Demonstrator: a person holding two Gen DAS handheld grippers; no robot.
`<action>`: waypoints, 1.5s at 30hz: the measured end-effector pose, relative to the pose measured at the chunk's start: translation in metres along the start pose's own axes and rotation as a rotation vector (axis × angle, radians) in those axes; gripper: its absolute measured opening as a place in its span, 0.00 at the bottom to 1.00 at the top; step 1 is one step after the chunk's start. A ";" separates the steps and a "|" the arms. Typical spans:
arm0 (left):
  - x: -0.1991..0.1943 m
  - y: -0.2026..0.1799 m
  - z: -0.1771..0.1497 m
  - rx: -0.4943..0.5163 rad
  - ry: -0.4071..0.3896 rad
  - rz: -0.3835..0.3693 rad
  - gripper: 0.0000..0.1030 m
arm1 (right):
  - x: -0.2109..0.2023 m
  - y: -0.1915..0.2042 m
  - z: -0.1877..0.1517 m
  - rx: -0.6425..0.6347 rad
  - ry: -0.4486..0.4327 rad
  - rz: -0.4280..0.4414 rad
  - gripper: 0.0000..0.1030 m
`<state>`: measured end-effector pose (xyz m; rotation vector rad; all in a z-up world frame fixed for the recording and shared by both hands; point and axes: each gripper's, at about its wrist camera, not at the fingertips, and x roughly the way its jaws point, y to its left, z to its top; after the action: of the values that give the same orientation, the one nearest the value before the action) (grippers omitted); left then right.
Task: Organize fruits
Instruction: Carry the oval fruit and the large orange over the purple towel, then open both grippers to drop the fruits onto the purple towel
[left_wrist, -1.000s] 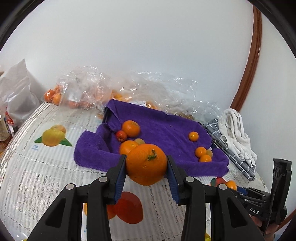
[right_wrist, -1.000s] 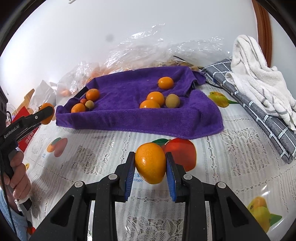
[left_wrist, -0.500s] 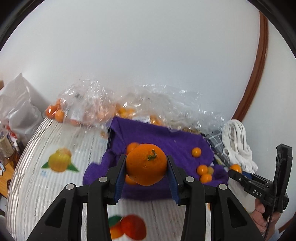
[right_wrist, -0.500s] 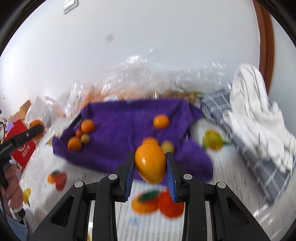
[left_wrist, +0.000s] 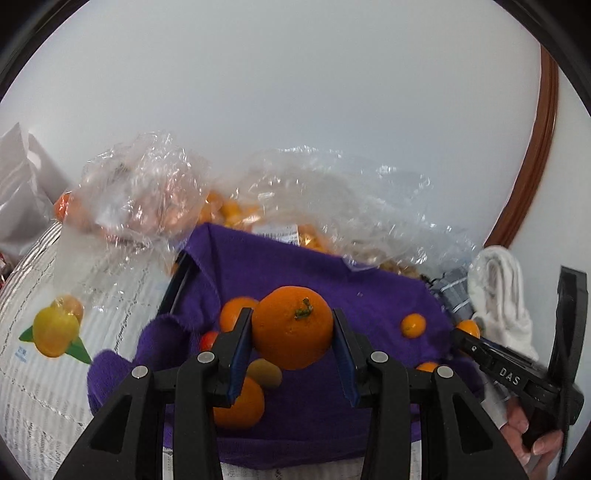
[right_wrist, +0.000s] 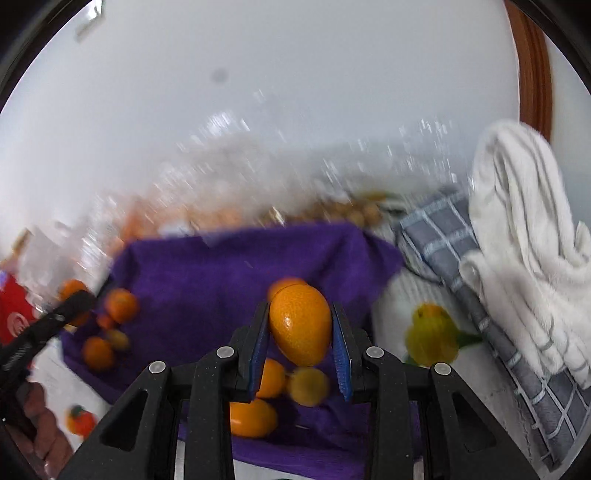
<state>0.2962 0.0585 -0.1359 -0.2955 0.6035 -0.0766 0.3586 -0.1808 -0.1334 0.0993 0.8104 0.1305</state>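
The left gripper (left_wrist: 291, 334) pinches a big round orange (left_wrist: 292, 328) between its two blue pads. The orange sits right in the middle of the jaws, with its green stem on top. It hangs in the air above the purple towel (left_wrist: 332, 280).

The right gripper (right_wrist: 300, 334) pinches a small oval orange (right_wrist: 300, 324). This one is also in the middle of the jaws, tilted a little, and pressed on both sides. It hangs above the near part of the purple towel (right_wrist: 221, 280).

More small fruit lies on the towel. In the left view, an orange (left_wrist: 240, 406) and a greenish fruit (left_wrist: 265, 373) lie below the left jaw, and a tiny orange (left_wrist: 413, 325) lies off to the right. In the right view, three fruits lie under the jaws, and a few more (right_wrist: 120, 306) lie at the towel's left end.

Clear plastic bags (left_wrist: 147, 199) with fruit inside lie behind the towel. A white cloth (right_wrist: 524, 236) rests on a grey checked cloth (right_wrist: 443, 236) to the right.
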 end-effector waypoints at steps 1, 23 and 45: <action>0.001 -0.002 -0.002 0.007 -0.008 0.002 0.38 | 0.003 -0.001 -0.002 -0.004 -0.004 -0.018 0.31; 0.018 -0.016 -0.018 0.085 0.059 -0.040 0.38 | 0.033 -0.004 -0.024 -0.001 0.018 -0.022 0.39; -0.073 -0.038 0.006 0.137 0.013 0.086 0.59 | -0.131 0.006 -0.040 -0.008 -0.003 -0.110 0.58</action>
<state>0.2403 0.0348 -0.0798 -0.1361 0.6204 -0.0367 0.2400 -0.1938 -0.0665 0.0477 0.8104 0.0296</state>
